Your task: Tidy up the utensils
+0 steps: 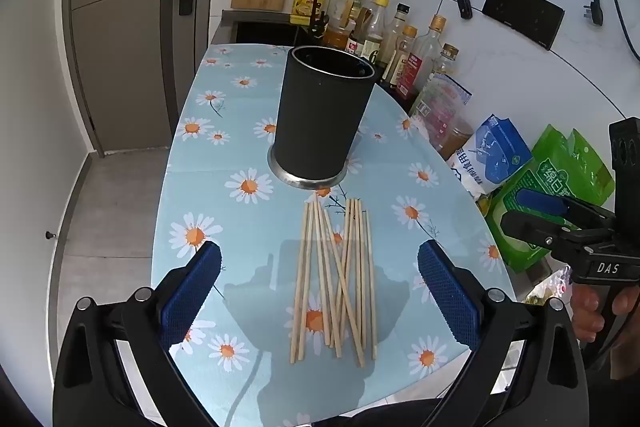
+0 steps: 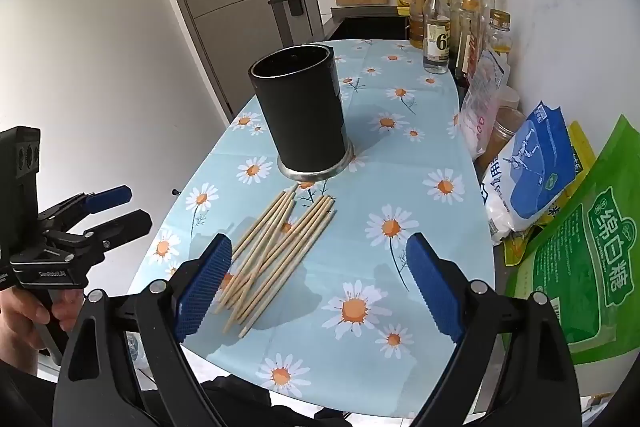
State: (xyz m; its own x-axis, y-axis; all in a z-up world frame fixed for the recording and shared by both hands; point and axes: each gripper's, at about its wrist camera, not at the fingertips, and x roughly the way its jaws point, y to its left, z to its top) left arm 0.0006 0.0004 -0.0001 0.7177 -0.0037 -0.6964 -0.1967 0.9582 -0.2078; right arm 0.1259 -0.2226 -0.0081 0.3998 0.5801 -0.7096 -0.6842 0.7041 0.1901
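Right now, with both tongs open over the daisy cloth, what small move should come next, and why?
Probably lower the left tongs onto the loose pile of wooden chopsticks and close on a few. They lie flat and crossed on the tablecloth, directly between its open pads, none held yet, and the black utensil holder stands upright just beyond them. The right tongs sit off to the pile's side.

Beyond the left gripper [image 1: 319,291], the black holder [image 1: 324,115] shows only a sliver of its dark inside, so its bottom cannot be seen. In the chopsticks [image 1: 334,279] between the fingers, the crossed sticks cover one another and a count is not possible. Past the holder, the bottles [image 1: 396,43] overlap, their labels too small to read. To the right gripper's [image 2: 320,283] right, the green bag [image 2: 580,267] is cut off by the picture's edge. The person's hand [image 2: 24,315] to its left is half hidden behind the handle.
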